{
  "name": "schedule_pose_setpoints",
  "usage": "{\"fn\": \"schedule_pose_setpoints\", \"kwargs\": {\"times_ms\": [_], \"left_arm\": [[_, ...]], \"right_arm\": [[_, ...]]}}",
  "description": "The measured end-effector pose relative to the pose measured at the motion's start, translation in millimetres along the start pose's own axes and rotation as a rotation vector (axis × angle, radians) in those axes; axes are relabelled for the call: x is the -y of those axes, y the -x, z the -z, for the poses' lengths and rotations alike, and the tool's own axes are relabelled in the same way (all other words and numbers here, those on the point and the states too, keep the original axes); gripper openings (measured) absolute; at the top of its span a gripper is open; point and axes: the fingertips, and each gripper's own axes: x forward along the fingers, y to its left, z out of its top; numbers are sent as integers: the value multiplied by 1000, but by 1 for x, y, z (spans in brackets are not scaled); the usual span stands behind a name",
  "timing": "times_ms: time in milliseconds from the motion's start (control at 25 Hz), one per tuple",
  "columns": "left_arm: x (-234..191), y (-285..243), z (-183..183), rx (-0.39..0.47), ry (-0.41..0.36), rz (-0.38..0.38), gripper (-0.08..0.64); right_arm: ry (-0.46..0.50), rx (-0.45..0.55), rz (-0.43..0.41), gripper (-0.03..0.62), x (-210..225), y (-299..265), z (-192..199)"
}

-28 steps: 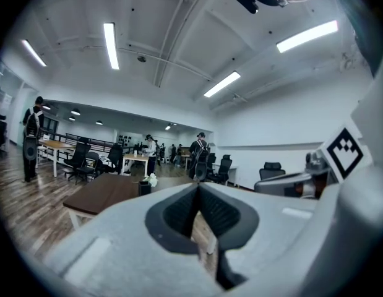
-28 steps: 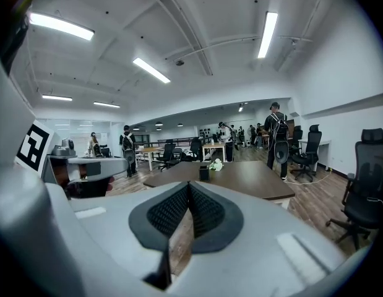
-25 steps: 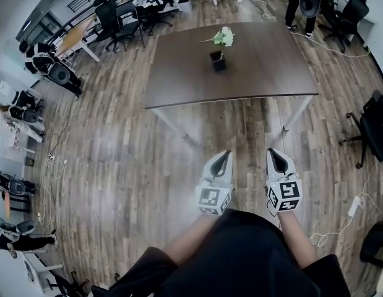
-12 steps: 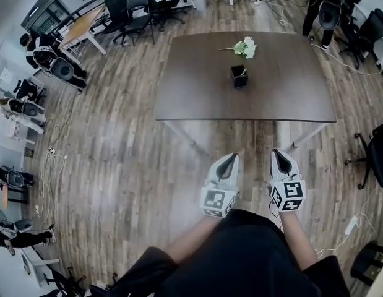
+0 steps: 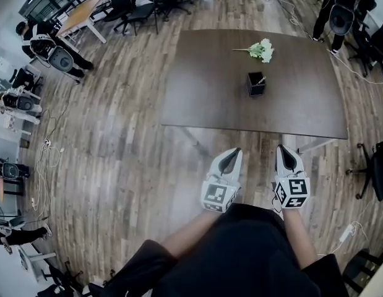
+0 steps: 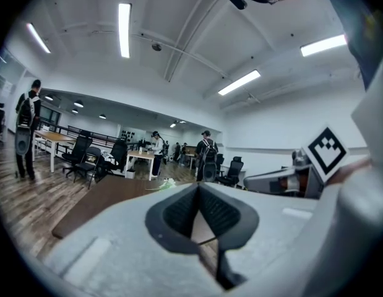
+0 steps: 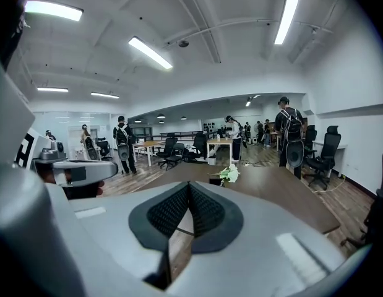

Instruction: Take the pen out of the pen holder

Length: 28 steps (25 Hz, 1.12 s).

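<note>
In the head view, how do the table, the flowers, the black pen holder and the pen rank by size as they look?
1. Table, by far the largest.
2. Flowers, counting the stem; only a little ahead of the next.
3. Pen holder.
4. Pen, only its top shows.

The table has a dark, smooth, matt wood-grain top; the floor is brown wood planking. The left gripper has a matt grey plastic shell and ribbed black pads.

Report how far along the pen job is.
Done: nothing; the pen stands in the pen holder on the table. In hand: nothing; the left tool and right tool are shut, empty, short of the table. Left: reach in, grip the pen, lift it out.
</note>
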Motion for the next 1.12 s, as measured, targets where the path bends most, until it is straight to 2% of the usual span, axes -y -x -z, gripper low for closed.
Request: {"fn": "schedule_pose_setpoints", "kwargs": {"times_ms": [200, 480, 720, 920, 1120], "left_arm": [[-47, -9, -10, 13, -1, -9, 2], [-59, -32, -5, 24, 30, -30, 2], [-91, -40, 14, 10, 39, -73, 2], [-117, -73, 11, 9, 32, -121, 3], [-137, -126, -4, -19, 2, -153, 3]], "right_arm": [[21, -22, -17, 2, -24, -35, -7], [8, -69, -20, 2, -8, -55, 2], [13, -28, -99, 2, -20, -99, -1], [13, -8, -141, 2, -2, -146, -14], [-5, -12, -157, 2, 42, -197, -44]]}}
